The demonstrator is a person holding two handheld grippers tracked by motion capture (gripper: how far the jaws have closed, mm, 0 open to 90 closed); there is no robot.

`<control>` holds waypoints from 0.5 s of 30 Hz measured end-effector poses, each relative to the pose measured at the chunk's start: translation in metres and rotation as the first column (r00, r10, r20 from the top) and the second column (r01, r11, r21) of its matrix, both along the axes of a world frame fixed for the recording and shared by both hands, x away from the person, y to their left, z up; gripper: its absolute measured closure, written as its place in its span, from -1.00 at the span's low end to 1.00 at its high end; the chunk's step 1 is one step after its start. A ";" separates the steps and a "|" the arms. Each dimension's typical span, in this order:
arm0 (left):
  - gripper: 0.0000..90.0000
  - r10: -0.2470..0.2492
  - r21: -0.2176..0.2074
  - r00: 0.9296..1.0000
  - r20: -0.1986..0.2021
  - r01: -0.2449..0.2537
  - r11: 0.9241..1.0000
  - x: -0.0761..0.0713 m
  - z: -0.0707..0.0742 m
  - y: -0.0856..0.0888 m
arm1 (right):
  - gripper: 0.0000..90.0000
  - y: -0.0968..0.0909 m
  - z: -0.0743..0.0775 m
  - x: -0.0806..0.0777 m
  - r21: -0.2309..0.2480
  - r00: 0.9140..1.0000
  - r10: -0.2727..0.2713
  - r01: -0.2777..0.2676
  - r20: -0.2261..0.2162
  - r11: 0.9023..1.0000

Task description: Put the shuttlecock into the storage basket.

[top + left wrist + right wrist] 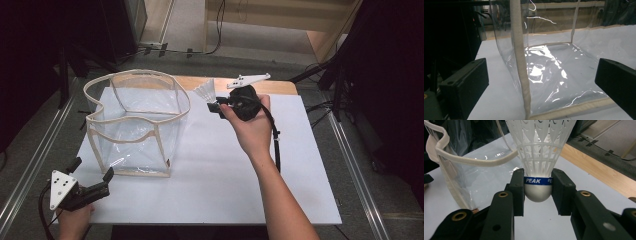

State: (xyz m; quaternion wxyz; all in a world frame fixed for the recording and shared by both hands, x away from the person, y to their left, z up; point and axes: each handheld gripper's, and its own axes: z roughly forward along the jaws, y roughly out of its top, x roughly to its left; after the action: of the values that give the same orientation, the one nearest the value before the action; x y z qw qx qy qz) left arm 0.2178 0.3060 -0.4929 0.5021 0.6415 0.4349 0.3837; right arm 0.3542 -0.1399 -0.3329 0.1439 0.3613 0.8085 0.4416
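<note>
Item: one white plastic shuttlecock (539, 157), blue band marked PEAK, which we hold pinched by its rounded cork base in our right claw (538, 191), raised above the white desk (225, 170) just beside the rim of the clear bag (135, 122). Our left claw (95, 187) rests spread at the desk's near corner, gripping nothing, facing the bag's side. Status, as we judge it: pickup done; carrying over the bag's open top and release remain.

white shuttlecock (539, 157) clamped at cork, skirt up.
</note>
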 end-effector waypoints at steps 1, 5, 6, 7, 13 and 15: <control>-1.00 0.000 0.001 1.000 0.000 0.000 1.000 0.000 0.000 0.000 | 0.40 0.001 0.000 0.000 -0.001 1.000 0.005 -0.005 0.003 1.000; -1.00 0.000 0.001 1.000 0.001 0.000 1.000 0.000 0.000 0.000 | 0.40 0.005 0.001 0.001 0.007 1.000 0.010 -0.010 0.008 1.000; -1.00 0.000 0.001 1.000 0.001 0.000 1.000 0.000 0.000 0.000 | 0.40 0.006 0.001 0.001 0.007 1.000 0.013 -0.013 0.008 1.000; -1.00 0.000 0.001 1.000 0.000 0.000 1.000 0.000 0.000 0.000 | 0.40 0.007 0.001 0.001 0.008 1.000 0.015 -0.015 0.009 1.000; -1.00 0.000 0.000 1.000 0.001 0.000 1.000 0.000 0.000 0.000 | 0.40 0.014 0.001 0.003 0.015 0.999 0.033 -0.033 0.014 0.999; -1.00 0.000 0.001 1.000 0.001 0.000 1.000 0.000 0.000 0.000 | 0.40 0.017 0.001 0.003 0.016 0.999 0.037 -0.037 0.016 0.999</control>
State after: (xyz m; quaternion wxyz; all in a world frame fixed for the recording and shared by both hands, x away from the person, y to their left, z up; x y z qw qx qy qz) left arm 0.2180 0.3064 -0.4928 0.5020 0.6415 0.4346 0.3842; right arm 0.3572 -0.1229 -0.3320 0.1390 0.3439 0.8105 0.4534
